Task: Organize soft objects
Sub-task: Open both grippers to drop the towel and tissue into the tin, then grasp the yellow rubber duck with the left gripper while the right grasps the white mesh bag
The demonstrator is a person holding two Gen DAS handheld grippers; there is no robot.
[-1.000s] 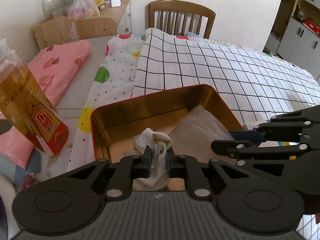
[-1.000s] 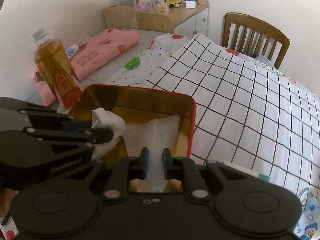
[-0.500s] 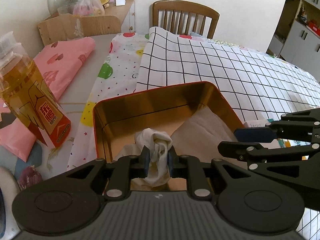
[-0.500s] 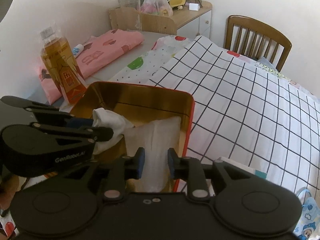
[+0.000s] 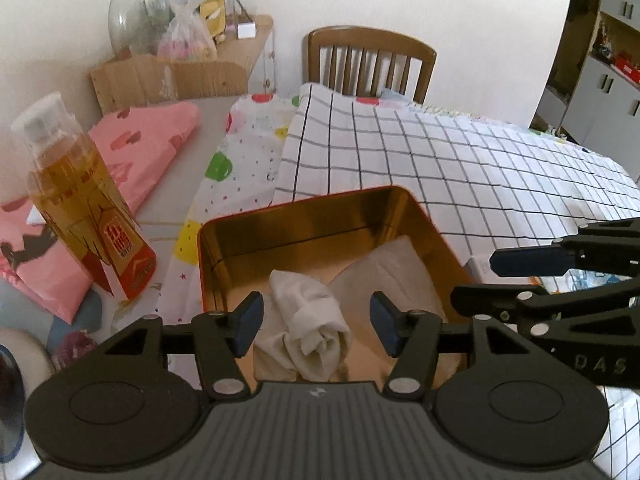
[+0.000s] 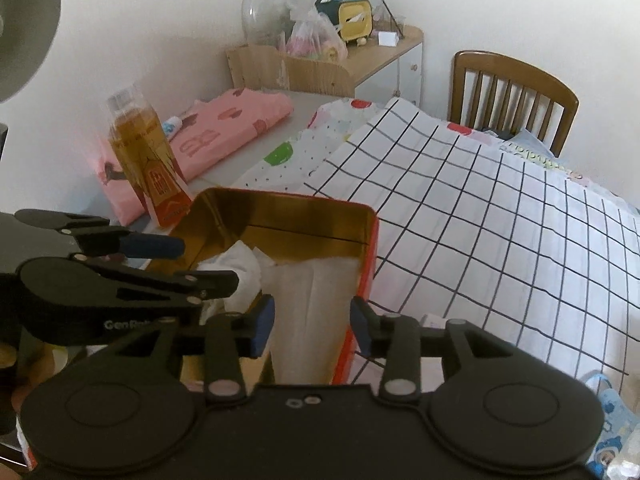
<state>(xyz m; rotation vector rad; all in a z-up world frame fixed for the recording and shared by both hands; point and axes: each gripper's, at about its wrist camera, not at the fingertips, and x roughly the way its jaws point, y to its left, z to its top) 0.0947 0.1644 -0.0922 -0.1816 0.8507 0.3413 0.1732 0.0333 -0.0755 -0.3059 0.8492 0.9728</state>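
Left wrist view: the left gripper (image 5: 317,330) is sitting at the bottom centre of the frame, its jaws opening, with the blue pads (image 5: 249,322) standing apart on either side of a rolled white cloth (image 5: 310,322) and not pressing on it. The cloth is lying in the near part of a gold-lined tin (image 5: 280,220) that is filling the middle of the frame. A flat folded cloth (image 5: 394,272) is resting in the tin's right half, just beside the roll. The right gripper (image 5: 516,276) is reaching in from the right edge, over the tin's right rim. A bottle (image 5: 86,208) of amber liquid is standing at the left, beside a pink cloth (image 5: 136,152). A grid-patterned sheet (image 5: 460,168) is spreading behind the tin toward the upper right, and a chair (image 5: 370,60) is standing at the top centre.

Right wrist view: the right gripper (image 6: 312,326) is occupying the bottom centre, its jaws opening, with the folded cloth (image 6: 312,308) lying between the pads (image 6: 262,326) but not being squeezed. That cloth is lying against the tin's (image 6: 280,208) red right wall. The left gripper (image 6: 204,266) is coming in from the left edge, above the white roll (image 6: 240,268) in the tin's left part. The bottle (image 6: 146,152) is standing at the upper left, in front of the pink cloth (image 6: 224,128). The sheet (image 6: 480,208) is covering the right half, and the chair (image 6: 516,92) is showing at the upper right.
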